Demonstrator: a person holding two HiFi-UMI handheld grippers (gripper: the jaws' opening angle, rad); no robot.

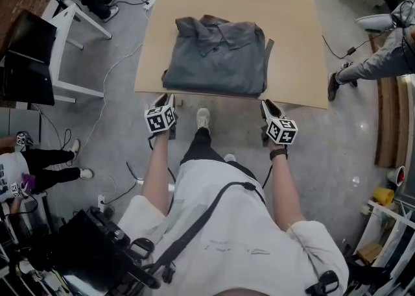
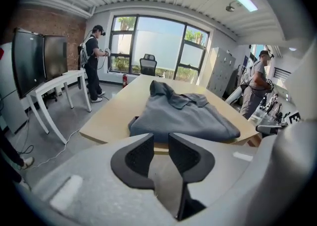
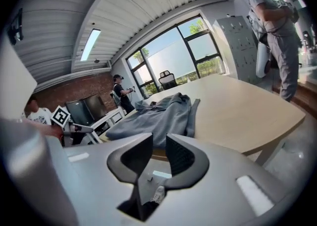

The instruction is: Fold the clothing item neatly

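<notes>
White top (image 1: 272,249) with black strap (image 1: 207,215) sat closest to camera. Held my left claw (image 1: 165,98) and right claw (image 1: 269,106) out in front, over grey floor (image 1: 350,152), just short of surface (image 1: 292,22) edge. Both claws were released, small gap between pads, nothing inside. Grey shirt (image 1: 217,58) lay folded on near part of surface, collar on top at far side, touching neither claw. Strip of cloth stuck out on its right side.

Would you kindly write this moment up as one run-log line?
shirt: folded on table | left gripper: open, empty, short of near edge | right gripper: open, empty, short of near edge
</notes>
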